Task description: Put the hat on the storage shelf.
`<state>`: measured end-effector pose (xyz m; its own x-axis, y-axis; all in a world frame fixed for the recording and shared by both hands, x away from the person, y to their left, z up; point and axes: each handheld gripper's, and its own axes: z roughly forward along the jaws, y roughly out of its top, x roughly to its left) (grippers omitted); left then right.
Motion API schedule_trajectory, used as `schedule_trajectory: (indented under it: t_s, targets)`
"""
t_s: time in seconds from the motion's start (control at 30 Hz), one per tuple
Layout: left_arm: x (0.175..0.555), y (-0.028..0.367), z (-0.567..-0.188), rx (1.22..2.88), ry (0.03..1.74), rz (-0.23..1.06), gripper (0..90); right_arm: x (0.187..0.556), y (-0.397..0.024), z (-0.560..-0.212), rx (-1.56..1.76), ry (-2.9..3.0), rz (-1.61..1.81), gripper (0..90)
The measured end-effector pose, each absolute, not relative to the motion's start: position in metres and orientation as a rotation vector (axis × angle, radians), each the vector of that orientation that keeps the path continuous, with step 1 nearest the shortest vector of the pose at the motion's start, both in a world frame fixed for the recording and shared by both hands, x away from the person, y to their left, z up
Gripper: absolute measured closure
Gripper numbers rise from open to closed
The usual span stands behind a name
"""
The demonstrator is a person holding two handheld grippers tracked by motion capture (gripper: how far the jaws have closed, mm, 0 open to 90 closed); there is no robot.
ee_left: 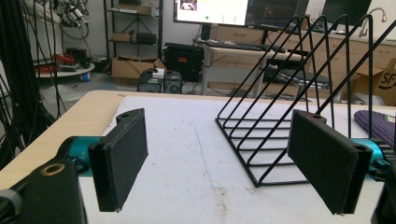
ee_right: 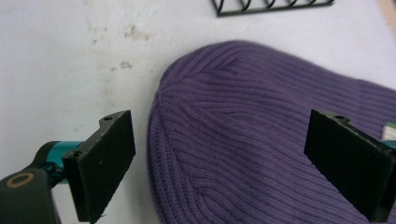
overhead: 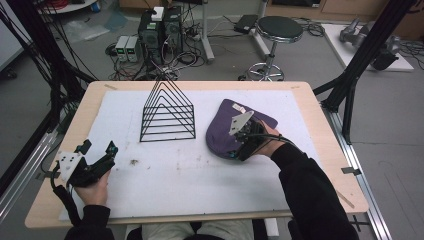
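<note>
Right gripper (overhead: 235, 150): jaws spread wide, nothing between the pads. It hovers over the near end of the purple knit beanie (overhead: 225, 130); in the right gripper view one jaw sits over the ribbed fabric, the other over bare white mat (ee_right: 56, 70) just beside the hat's rounded edge. Cannot tell if a pad touches the knit.

Left gripper (overhead: 95, 155): jaws also spread, empty, held low at the near left of the mat, well apart from the hat. Its camera looks across the mat at the black wire rack (ee_left: 299, 107).

Beanie lies flat on the right half of the mat, just right of the rack, not touching it. A small pale tag (overhead: 239, 108) at its far edge; print too small to read.

Rack: upright triangular wire dividers, slots empty, stands mid-mat toward the far side.

Writing: a cardboard box (ee_left: 385, 77) at the right edge of the left gripper view shows partial letters "SF". The monitor (ee_left: 212, 10) text behind is illegible.

Brown specks (overhead: 134, 161) on the mat in front of the rack.
</note>
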<state>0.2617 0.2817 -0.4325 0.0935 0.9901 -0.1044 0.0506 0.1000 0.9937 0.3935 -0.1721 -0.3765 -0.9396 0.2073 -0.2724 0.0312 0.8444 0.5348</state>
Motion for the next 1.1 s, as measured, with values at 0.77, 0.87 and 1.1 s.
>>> schedule_trajectory:
  t_s: [0.77,0.87,1.1]
  targets:
    - [0.261,0.28,-0.432,1.217,1.193,1.044,22.8,0.404,-0.163,-0.415,0.109,2.834,0.478,8.1]
    - [0.261,0.279,-0.432,1.22,1.191,1.041,22.8,0.407,-0.167,-0.417,0.109,2.826,0.429,8.1]
    - [0.262,0.278,-0.433,1.218,1.19,1.033,22.8,0.408,-0.17,-0.415,0.079,2.863,0.443,20.1]
